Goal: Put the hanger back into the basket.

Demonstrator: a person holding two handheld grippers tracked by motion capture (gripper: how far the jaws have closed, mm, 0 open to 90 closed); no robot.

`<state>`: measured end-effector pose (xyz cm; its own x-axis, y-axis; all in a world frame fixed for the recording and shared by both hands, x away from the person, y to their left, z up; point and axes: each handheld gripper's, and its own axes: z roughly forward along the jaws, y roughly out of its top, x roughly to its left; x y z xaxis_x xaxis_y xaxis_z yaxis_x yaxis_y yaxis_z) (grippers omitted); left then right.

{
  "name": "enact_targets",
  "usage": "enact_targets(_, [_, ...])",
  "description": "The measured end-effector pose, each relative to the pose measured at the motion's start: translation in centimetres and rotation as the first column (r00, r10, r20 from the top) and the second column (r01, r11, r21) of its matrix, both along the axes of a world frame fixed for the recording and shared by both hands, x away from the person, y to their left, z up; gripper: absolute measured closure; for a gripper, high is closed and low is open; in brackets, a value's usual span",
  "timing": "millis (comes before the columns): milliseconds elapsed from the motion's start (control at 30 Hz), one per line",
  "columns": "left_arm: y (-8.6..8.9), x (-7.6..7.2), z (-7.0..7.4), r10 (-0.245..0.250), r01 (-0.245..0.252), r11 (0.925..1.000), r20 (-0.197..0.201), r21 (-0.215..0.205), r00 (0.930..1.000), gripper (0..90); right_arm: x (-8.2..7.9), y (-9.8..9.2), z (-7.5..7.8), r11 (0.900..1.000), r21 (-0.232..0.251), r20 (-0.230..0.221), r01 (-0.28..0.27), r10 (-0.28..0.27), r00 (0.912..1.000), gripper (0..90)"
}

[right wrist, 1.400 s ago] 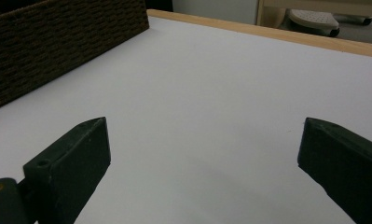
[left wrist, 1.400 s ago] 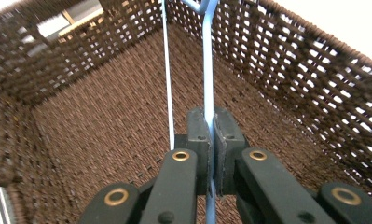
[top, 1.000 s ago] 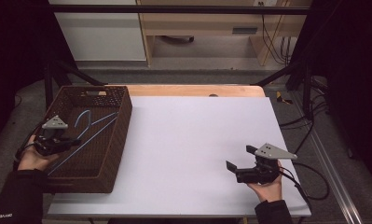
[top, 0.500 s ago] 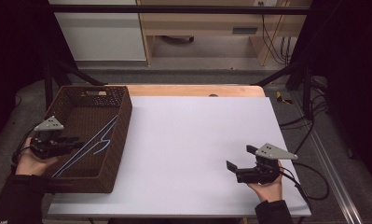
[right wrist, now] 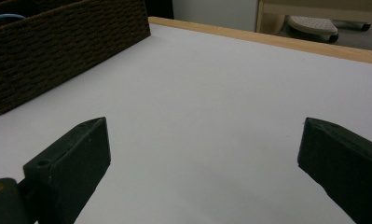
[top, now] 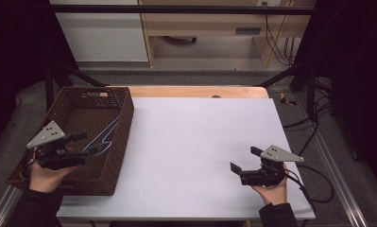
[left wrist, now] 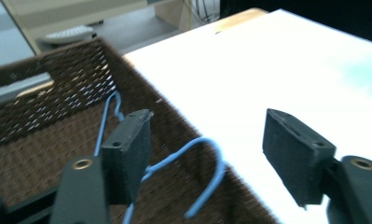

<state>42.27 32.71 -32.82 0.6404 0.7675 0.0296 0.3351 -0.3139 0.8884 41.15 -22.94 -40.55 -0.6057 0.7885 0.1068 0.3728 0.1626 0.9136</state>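
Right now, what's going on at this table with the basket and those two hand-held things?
A person holds a two-jaw tool in each hand. The left tool is over the brown wicker basket, where a blue wire hanger lies against the wall nearest the white table. Its jaws have just been opening and stand apart, and the hanger is not clamped. The right tool rests open on the table, with nothing between its jaws.

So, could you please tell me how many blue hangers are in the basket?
1. The blue hanger leans inside the wicker basket, against its wall nearest the white tabletop; more could lie hidden behind the left tongs.
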Motion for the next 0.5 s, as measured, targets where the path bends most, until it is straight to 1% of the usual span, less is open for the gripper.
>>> enact_targets(33, [-0.5, -0.3, 0.0, -0.006, 0.006, 0.9999, 0.003, -0.008, 1.0, 27.1, 0.0, 0.0, 0.0, 1.0, 0.005, 0.0, 0.001, -0.001, 1.0, 2.9])
enact_targets(100, [-1.4, -0.7, -0.2, -0.034, 0.034, 0.999, 0.001, -0.028, 0.9994, 22.4, 0.0, 0.0, 0.1, 1.0, 0.006, -0.002, 0.002, -0.002, 1.0, 2.8])
enact_targets(233, [-3.3, -1.4, -0.7, -0.053, 0.053, 0.9976, 0.003, -0.045, 0.9986, 15.6, -0.1, 0.0, 0.1, 1.0, 0.01, -0.001, 0.002, -0.002, 1.0, 2.7])
enact_targets(333, [-4.6, -1.9, -1.2, -0.064, 0.065, 0.9958, 0.007, -0.065, 0.9979, 14.4, -0.1, 0.0, 0.1, 1.0, 0.007, 0.002, 0.001, -0.001, 1.0, 2.6])
enact_targets(433, [-5.9, -2.2, -2.0, -0.065, 0.066, 0.995, 0.008, -0.076, 0.9978, 13.7, -0.1, 0.0, 0.1, 1.0, 0.008, 0.003, 0.001, -0.001, 1.0, 2.4])
enact_targets(500, [-6.6, -2.4, -2.3, -0.069, 0.07, 0.9948, 0.011, -0.074, 0.9976, 13.4, -0.1, -0.1, 0.1, 1.0, 0.008, 0.007, -0.001, 0.001, 1.0, 2.4])
